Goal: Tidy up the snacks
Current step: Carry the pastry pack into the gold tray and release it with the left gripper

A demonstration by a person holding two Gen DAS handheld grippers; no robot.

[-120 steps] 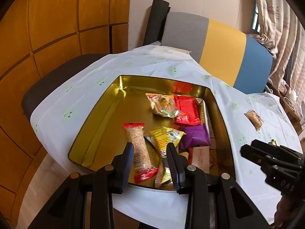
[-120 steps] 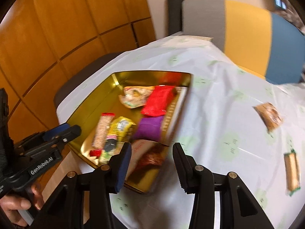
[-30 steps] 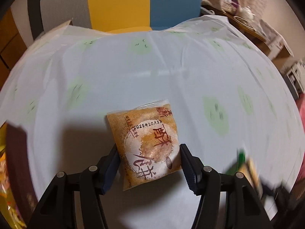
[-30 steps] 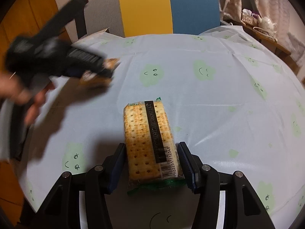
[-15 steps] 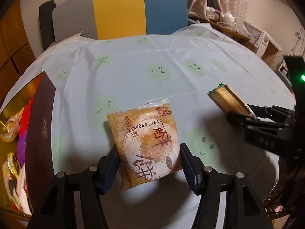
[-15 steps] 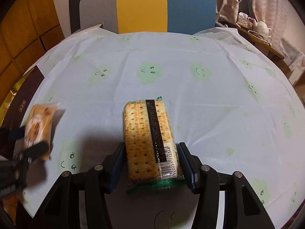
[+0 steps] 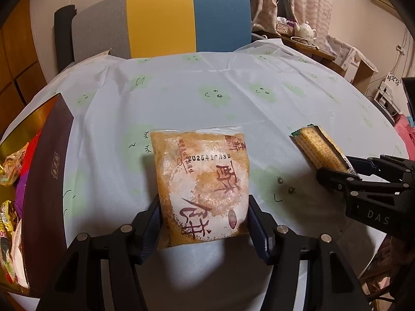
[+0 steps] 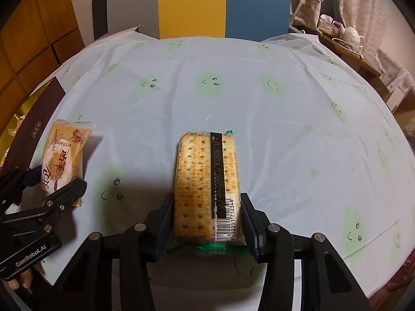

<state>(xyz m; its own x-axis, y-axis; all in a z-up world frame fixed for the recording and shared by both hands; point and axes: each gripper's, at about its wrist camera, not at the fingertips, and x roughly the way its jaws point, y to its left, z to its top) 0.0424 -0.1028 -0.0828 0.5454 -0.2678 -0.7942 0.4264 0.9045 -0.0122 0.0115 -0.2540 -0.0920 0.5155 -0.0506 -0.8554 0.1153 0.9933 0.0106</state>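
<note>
Snacks mostly sitting in gold tin (image 7: 15,134) already — left gripper (image 7: 203,223) gripping pastry packet (image 7: 201,186), right gripper (image 8: 207,223) closing on cracker pack (image 8: 207,181) — both awaiting binning.

I see the orange pastry packet (image 7: 201,186) with red characters raised off the tablecloth (image 7: 233,103) near its left edge, close to the gold tin (image 7: 49,155) of snacks. The long cracker pack (image 8: 207,184) is raised further right.
</note>
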